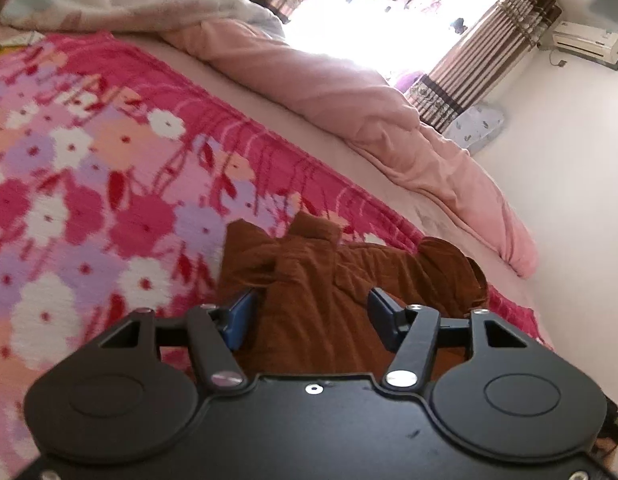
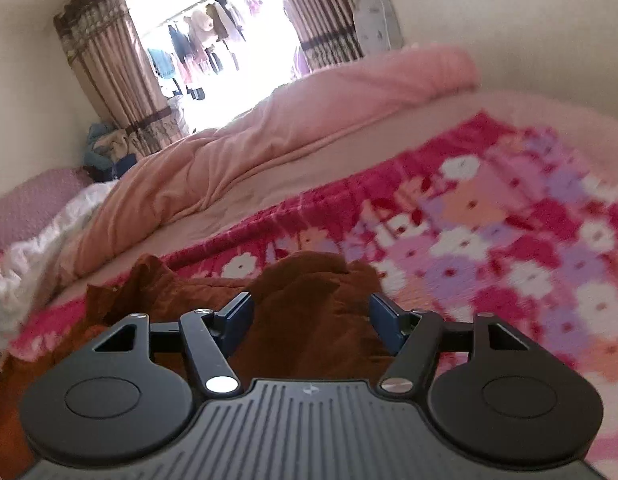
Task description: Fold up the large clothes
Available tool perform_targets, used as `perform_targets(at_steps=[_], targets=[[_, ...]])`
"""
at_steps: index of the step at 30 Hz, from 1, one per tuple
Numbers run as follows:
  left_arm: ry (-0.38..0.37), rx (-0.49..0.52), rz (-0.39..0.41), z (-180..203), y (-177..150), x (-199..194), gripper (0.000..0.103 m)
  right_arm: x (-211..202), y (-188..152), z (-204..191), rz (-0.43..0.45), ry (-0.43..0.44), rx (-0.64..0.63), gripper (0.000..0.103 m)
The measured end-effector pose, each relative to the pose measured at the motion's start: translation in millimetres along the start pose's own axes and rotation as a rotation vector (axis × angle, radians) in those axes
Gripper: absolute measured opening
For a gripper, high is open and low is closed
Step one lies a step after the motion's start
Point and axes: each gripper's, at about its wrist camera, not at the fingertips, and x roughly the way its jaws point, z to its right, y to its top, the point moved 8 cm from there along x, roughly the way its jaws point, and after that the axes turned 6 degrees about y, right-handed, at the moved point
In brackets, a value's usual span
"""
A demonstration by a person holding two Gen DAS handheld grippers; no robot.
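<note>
A rust-brown garment lies crumpled on a pink floral blanket on the bed. My left gripper is open, its blue fingers spread wide just above the garment, holding nothing. In the right wrist view the same brown garment bunches up in front of my right gripper, which is also open with its fingers either side of a raised fold. Whether the fingers touch the cloth I cannot tell.
A rolled pink quilt lies along the far side of the bed and shows in the right wrist view. A white blanket sits at the left. Behind are striped curtains, a bright window and an air conditioner.
</note>
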Motion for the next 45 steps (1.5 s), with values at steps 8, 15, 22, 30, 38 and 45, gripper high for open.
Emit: perform_targets(at_steps=[8, 15, 22, 30, 38, 45], targets=[[0.032, 0.053, 0.045, 13.0, 2.6, -5.0, 0.009, 0.4, -7.8, -2.1, 0.008, -0.013, 0.016, 0.011], [0.009, 0.050, 0.110, 18.2, 21.5, -14.3, 0.009, -31.6, 20.8, -7.0, 0.125, 0.030, 0.045, 0.008], [0.078, -0.019, -0.010, -16.6, 3.4, 35.5, 0.013, 14.7, -1.5, 16.2, 0.003, -0.035, 0.065, 0.008], [0.112, -0.051, -0.008, -27.8, 12.7, 29.1, 0.049, 18.2, -17.7, 33.4, -0.001, -0.005, 0.148, 0.028], [0.060, 0.055, 0.167, 26.8, 17.5, -67.3, 0.051, -60.5, 1.8, -26.7, 0.164, -0.012, -0.019, 0.050], [-0.155, 0.172, 0.059, 122.3, -91.4, -53.1, 0.053, -47.6, -76.4, -149.9, 0.027, 0.297, -0.121, 0.033]])
